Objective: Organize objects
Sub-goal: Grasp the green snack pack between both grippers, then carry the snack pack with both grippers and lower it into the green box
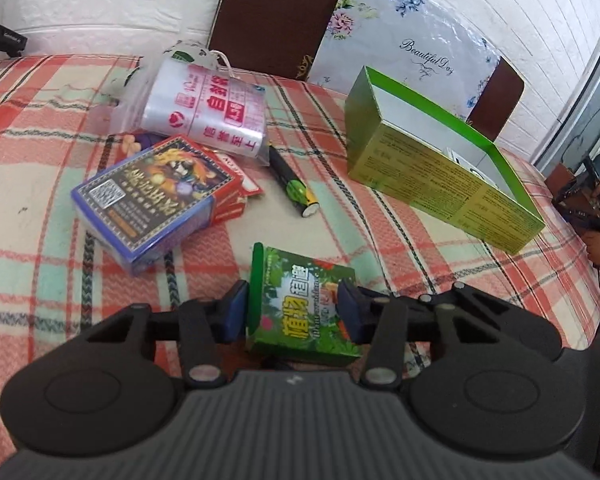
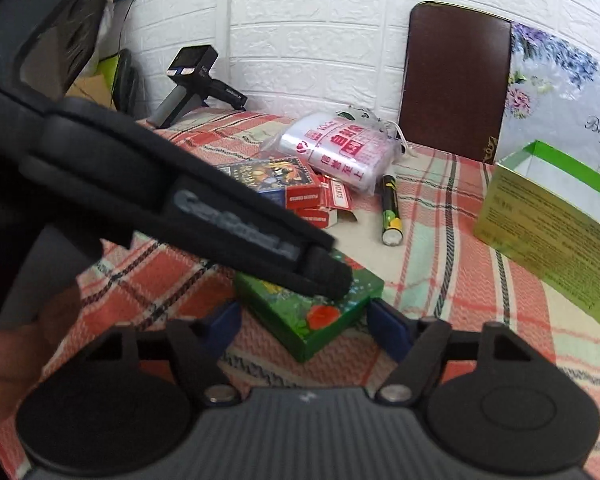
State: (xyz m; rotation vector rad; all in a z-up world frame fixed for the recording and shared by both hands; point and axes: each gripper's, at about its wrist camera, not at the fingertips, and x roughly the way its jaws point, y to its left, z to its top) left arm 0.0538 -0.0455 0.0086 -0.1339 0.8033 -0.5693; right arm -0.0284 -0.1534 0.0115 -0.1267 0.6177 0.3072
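The flowery sheet [image 1: 420, 40] far ahead of the left tongs, by the wall, says "Beautiful Day" in curly letters. The red card boxes [image 2: 312, 200] ahead of the right tongs have white words too blurry to read. Chinese writing is on the small green box [image 1: 304, 312] between the left tongs' tips and on the plastic bag [image 1: 216, 112] farther ahead.

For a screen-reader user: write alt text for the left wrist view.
The left gripper is shut on a small green card box just above a plaid tablecloth. Beyond lie a blue card deck, a battery and a roll of plastic bags, with an open green box to the right.
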